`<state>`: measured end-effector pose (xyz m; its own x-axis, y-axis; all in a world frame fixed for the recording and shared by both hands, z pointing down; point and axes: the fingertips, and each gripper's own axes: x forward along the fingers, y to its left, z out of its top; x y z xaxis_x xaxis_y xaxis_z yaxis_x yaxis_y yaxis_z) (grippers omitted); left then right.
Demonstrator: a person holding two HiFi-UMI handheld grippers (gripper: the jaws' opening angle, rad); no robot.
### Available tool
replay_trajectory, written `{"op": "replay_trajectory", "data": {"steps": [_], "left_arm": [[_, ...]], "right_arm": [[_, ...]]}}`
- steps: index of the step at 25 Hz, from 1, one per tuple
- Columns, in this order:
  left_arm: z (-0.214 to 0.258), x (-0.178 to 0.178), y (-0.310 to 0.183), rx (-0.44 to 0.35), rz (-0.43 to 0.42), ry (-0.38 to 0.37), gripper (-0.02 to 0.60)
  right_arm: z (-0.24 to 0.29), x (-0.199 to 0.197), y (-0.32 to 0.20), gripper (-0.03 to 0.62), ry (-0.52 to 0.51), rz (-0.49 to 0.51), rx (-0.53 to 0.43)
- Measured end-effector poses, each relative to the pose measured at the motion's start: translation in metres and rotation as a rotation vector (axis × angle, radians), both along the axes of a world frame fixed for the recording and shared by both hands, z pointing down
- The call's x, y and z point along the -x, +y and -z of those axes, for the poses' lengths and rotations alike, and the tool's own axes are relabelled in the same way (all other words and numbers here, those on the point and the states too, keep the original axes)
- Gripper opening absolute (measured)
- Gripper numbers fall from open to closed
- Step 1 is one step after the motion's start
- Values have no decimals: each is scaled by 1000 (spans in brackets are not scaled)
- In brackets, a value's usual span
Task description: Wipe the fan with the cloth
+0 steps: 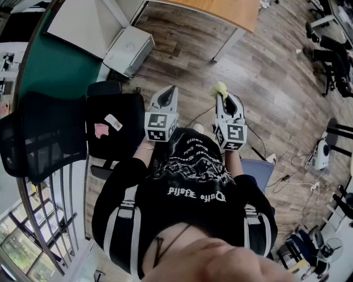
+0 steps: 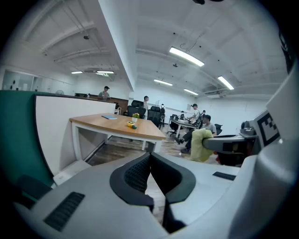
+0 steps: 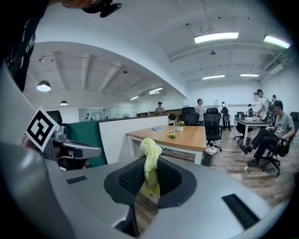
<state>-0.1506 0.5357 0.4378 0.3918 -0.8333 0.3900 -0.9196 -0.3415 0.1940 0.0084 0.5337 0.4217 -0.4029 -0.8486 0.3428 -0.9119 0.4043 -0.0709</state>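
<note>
My right gripper point(image 1: 222, 95) is shut on a crumpled yellow-green cloth point(image 1: 220, 88), which sticks up between its dark pads point(image 3: 131, 179) in the right gripper view, cloth point(image 3: 150, 163). My left gripper point(image 1: 172, 90) is held beside it at the same height, shut, with nothing between its pads point(image 2: 138, 175). Both point forward and slightly down over the wooden floor, in front of the person's chest. From the left gripper view the cloth point(image 2: 202, 144) shows at the right. What looks like a small round fan point(image 1: 331, 248) stands on the floor far to the lower right.
A black office chair point(image 1: 55, 132) stands close on the left by a green partition point(image 1: 55, 66). A wooden table point(image 1: 220, 11) and a white box point(image 1: 129, 49) lie ahead. Cables and a white device point(image 1: 321, 154) are on the floor at right. People sit at distant desks point(image 3: 271, 130).
</note>
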Motion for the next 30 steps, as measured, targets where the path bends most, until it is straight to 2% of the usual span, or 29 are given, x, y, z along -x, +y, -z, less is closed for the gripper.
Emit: {"op": "replay_trajectory", "data": {"steps": [2,4,9,14,22,27,29,30], "left_arm": [[3,-26,18,40,-111,121,20],[6,-44,33,52,-161,175,20],[6,-58,48,0,-128,78,20],[12,-61,39,-26,-63,80,20],[19,-63,31,-53,-22,135,21],[20,-75,28,-64,-4,98,26],[22,-80,27,-73,1,82,55],[22,-82,26,-76,1,76,96]], "right_arm": [[0,-7,8,58,-24,9,6],[3,-15,16,58,-52,3,4],[10,-26,25,57,-25,11,-26],[14,-42,28,57,5,12,-38],[14,-57,27,61,-50,2,-53],[18,-69,23,63,-62,16,-66],[18,-72,23,63,-66,30,-67],[17,-73,23,64,-69,38,-68]]}}
